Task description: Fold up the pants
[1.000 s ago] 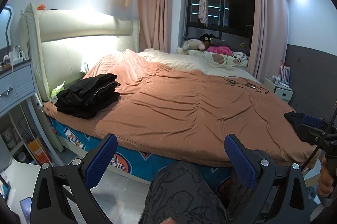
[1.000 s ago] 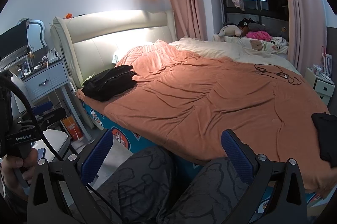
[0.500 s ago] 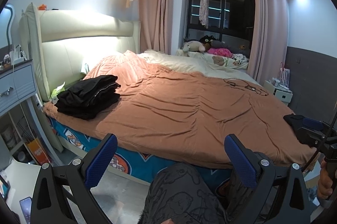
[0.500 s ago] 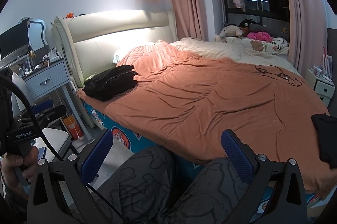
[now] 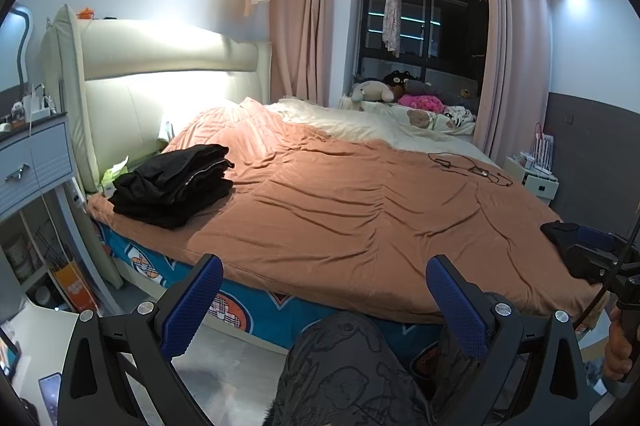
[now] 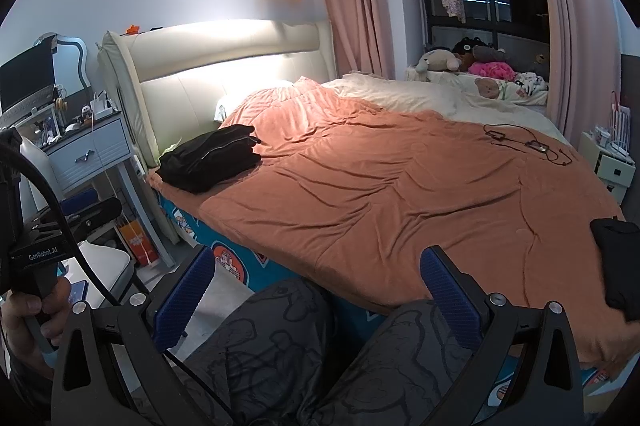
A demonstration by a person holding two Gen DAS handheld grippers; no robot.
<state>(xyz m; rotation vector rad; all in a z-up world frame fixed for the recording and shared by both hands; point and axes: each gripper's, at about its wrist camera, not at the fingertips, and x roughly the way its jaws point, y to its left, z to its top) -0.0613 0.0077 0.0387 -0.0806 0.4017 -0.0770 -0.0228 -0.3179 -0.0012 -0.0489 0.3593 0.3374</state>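
A folded stack of black pants [image 5: 172,182] [image 6: 212,158] lies on the orange bedspread [image 5: 360,210] near the headboard, at the bed's near left corner. A second black garment [image 6: 614,262] [image 5: 554,231] lies at the bed's right edge, partly cut off by the frame. My left gripper [image 5: 326,302] is open with nothing between its blue pads, held low in front of the bed above the person's knees. My right gripper [image 6: 316,298] is also open and holds nothing. Each gripper shows at the edge of the other's view.
A black cable [image 5: 472,168] lies on the far right of the bedspread. A grey nightstand [image 5: 36,162] stands left of the bed and a white cabinet [image 5: 536,182] to the right. Plush toys [image 5: 400,92] sit at the window. The person's knees [image 6: 280,338] fill the bottom.
Both views drift only slightly. Both grippers stay open and the clothes on the bed have not moved.
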